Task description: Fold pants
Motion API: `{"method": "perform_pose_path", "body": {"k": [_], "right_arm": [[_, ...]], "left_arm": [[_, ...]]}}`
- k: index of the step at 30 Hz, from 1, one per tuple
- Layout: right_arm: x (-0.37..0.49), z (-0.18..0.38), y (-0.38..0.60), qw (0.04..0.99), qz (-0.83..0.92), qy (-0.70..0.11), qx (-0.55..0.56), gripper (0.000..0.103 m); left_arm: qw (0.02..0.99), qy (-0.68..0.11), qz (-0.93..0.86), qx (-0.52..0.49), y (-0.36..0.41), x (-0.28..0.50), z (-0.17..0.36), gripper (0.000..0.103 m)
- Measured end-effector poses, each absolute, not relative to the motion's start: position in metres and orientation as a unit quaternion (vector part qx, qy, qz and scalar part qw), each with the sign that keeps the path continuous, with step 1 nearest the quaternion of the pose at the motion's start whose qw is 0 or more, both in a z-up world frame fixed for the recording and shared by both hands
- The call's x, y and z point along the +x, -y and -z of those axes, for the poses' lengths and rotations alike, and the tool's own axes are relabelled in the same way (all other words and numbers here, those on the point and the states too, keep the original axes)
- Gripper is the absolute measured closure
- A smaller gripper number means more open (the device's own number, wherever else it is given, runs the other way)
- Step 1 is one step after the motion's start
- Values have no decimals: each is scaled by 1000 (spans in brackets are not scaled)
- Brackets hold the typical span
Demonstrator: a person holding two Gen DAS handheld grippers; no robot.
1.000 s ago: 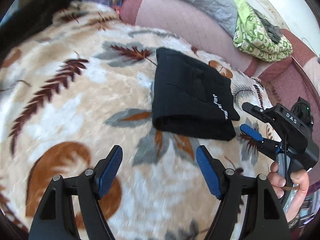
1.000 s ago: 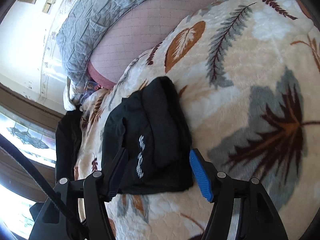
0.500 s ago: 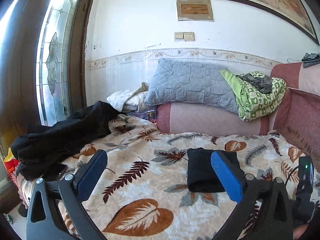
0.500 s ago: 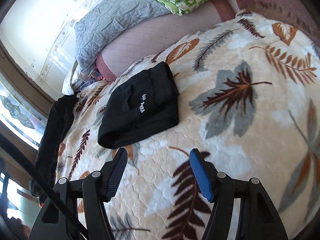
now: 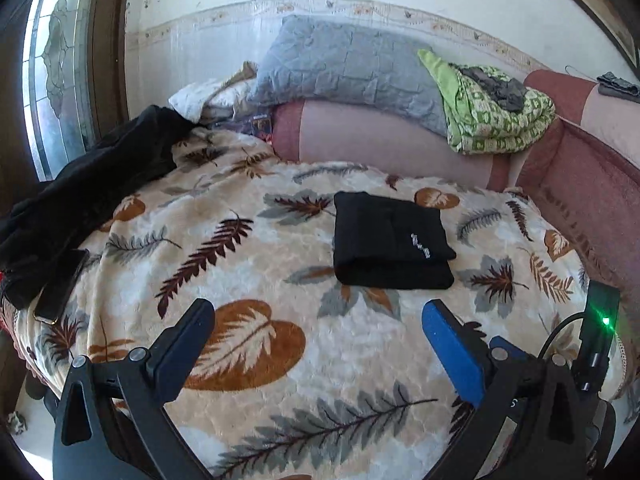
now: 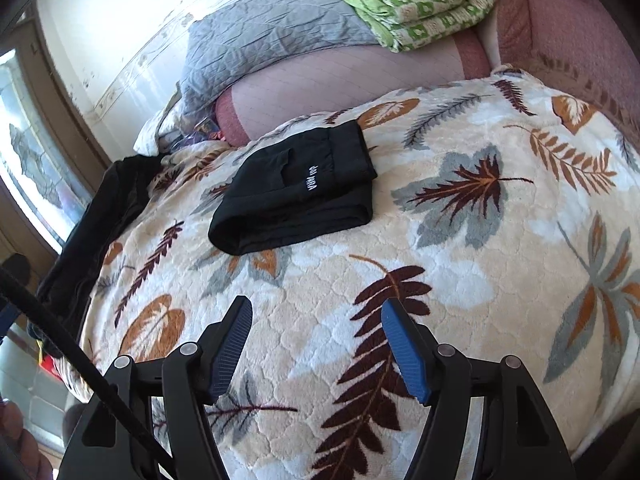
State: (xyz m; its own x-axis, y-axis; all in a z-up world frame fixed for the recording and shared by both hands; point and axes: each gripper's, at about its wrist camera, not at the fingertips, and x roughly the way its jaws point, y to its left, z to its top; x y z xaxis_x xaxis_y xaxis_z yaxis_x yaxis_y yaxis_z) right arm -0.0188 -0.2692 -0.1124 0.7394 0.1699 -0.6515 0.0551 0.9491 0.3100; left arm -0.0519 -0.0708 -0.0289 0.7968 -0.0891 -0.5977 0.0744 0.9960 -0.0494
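Note:
The black pants (image 5: 388, 248) lie folded into a compact rectangle with white lettering on top, on the leaf-patterned blanket (image 5: 260, 280). My left gripper (image 5: 316, 316) hovers over the blanket a short way in front of them, open wide with nothing between its fingers. In the right wrist view the pants (image 6: 296, 196) sit up and to the left of my right gripper (image 6: 317, 306). Its jaws are opening slightly and hold nothing. The right tool's body with a green light (image 5: 600, 320) shows at the lower right of the left wrist view.
A heap of black clothing (image 5: 80, 200) lies along the blanket's left edge. Behind stand the pink sofa back (image 5: 380, 140), a grey quilted pillow (image 5: 348, 68) and a green patterned blanket (image 5: 492, 116). A glazed door (image 5: 52, 80) is at far left.
Both grippers have drawn back and up from the folded pants, which now lie farther off. The left jaws have spread wider. The right fingers no longer straddle the pants' near edge.

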Motion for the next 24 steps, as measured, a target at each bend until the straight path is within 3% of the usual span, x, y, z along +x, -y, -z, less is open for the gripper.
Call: {"method": "perform_pose_path", "body": {"k": [24], "right_arm": [[-6, 144, 256, 904, -17, -412, 117, 28]], "left_arm": [[910, -410, 28, 63, 89, -32, 86, 0]]}}
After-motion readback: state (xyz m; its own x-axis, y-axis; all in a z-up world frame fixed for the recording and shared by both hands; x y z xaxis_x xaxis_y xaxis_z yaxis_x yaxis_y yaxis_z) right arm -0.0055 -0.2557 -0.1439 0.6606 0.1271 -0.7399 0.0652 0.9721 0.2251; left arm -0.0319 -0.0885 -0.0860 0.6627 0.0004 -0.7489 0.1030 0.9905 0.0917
